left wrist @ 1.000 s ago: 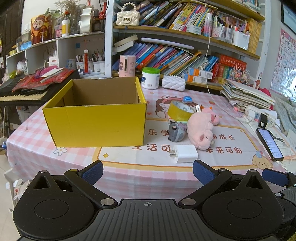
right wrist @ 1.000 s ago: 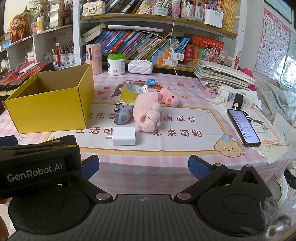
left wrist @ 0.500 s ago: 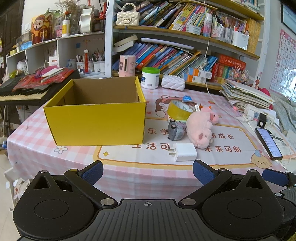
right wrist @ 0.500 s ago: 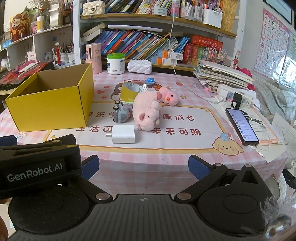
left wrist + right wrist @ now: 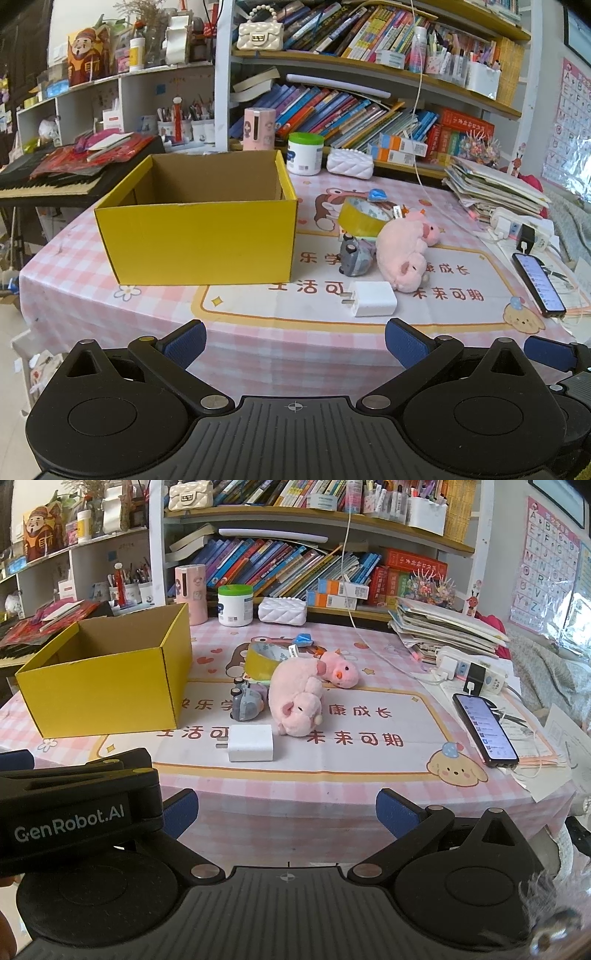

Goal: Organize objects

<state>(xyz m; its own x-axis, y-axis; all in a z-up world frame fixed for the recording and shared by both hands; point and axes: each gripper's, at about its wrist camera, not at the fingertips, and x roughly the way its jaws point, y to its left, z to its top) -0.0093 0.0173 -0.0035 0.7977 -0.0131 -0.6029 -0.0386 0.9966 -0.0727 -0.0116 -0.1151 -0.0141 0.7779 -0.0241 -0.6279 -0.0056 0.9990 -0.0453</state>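
An open, empty yellow cardboard box stands on the left of the table. To its right lie a white charger plug, a small grey toy, a pink plush pig and a yellow tape roll. My left gripper is open and empty at the table's near edge. My right gripper is open and empty beside it, and the left gripper's body shows at its left.
A phone lies at the right with a power strip and stacked papers behind. A white jar, a pink cup and a white pouch stand at the back under bookshelves. A keyboard sits far left.
Both grippers have drawn back slightly from the table, so the objects look a little farther off. Nothing on the table has moved.
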